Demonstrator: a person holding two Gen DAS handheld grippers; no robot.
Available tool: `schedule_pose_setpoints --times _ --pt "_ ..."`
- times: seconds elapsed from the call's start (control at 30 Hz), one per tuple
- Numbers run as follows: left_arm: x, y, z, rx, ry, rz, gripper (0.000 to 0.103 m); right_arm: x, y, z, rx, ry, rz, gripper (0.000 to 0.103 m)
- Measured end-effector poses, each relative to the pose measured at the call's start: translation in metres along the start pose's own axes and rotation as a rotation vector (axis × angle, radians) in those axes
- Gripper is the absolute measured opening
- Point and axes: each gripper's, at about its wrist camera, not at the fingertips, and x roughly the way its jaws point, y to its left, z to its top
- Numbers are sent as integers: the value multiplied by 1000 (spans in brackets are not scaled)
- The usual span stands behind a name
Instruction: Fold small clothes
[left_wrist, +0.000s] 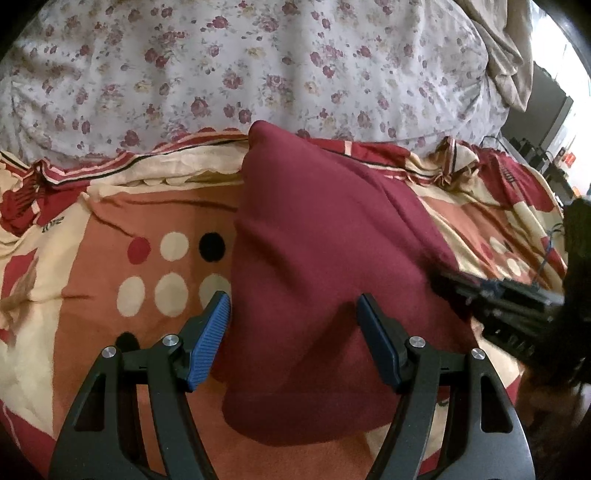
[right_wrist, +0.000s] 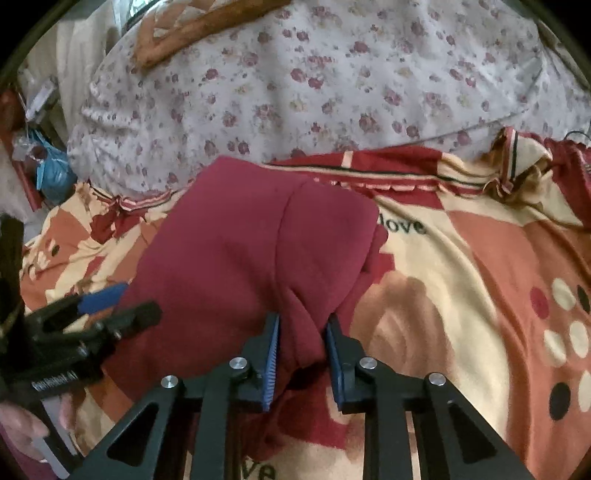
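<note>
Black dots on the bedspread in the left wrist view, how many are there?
2: one black dot beside the maroon garment, another behind the left gripper; cloth may hide more.

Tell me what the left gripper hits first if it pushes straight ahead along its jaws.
Most likely the maroon garment: the left gripper stands open over it, jaws straddling the cloth, which lies on the patterned bedspread. Depth is unclear.

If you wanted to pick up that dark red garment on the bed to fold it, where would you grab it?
Probably at the near edge of the dark red garment, coming in from the person's side. There the cloth bunches into a raised fold a claw can pinch, and the right claw already has it. The left claw stands open over the flat cloth.
</note>
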Motion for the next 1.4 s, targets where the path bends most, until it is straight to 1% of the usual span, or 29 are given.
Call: schedule_pose_setpoints --times 0.13,0.2,0.23,0.27,0.3,0.33,0.37,0.4,0.47,0.53,0.57,0.67,0.73,0.8,0.83,0.87,0.9,0.93,1.0,1.07,1.17,1.2,1.3,1.33,1.4 --pt "3 7 2 -35 12 -44 71 -2 0 1 4 -1 0 22" --pt "3 12 4 -49 14 -73 71 -5 -4 2 33 -7 26 23" --pt "4 15 6 -55 14 -87 71 -6 -7 3 58 -11 44 27" --pt "4 18 7 -63 11 -107 71 -7 -11 3 89 -16 54 48" --pt "5 21 9 -67 11 -126 71 -7 -14 4 117 -24 42 77" --pt "7 25 11 -73 15 -144 71 -7 -18 4 143 -41 31 86" --pt "10 28 13 -74 23 -154 73 -7 -21 4 159 -59 39 88" --pt "13 31 14 -79 36 -170 77 -6 -23 5 167 -62 50 88" --pt "19 36 17 -97 47 -207 78 1 -27 9 185 -45 83 88" --pt "26 41 19 -120 67 -259 79 12 -32 12 201 -20 110 88" --pt "29 43 20 -129 75 -274 81 19 -35 13 208 -7 123 88" --pt "39 45 23 -134 91 -316 84 38 -42 17 233 24 196 88" --pt "48 47 23 -141 121 -349 85 49 -46 21 238 34 241 88" --pt "57 50 24 -163 155 -386 87 53 -45 24 228 29 266 88" --pt "59 51 24 -170 159 -401 87 54 -43 26 210 29 281 85" --pt "60 51 25 -168 162 -408 87 56 -39 29 178 28 296 69" --pt "59 49 26 -158 163 -406 87 57 -35 31 159 25 299 60" --pt "56 46 26 -146 157 -398 85 56 -32 32 140 18 291 58" --pt "47 42 25 -129 133 -387 73 52 -26 37 116 24 272 47" --pt "32 38 24 -113 107 -392 67 41 -24 40 110 18 283 41" --pt "-7 40 17 -145 89 -454 66 18 -17 41 125 23 350 40" --pt "-18 41 13 -150 87 -456 66 11 -12 39 116 28 364 40" --pt "-54 48 -9 -179 118 -411 66 -10 8 30 86 60 420 40" --pt "-60 51 -19 -201 129 -398 66 -14 16 25 70 77 434 40" --pt "-64 59 -44 -240 156 -352 67 -15 34 12 38 104 427 42"
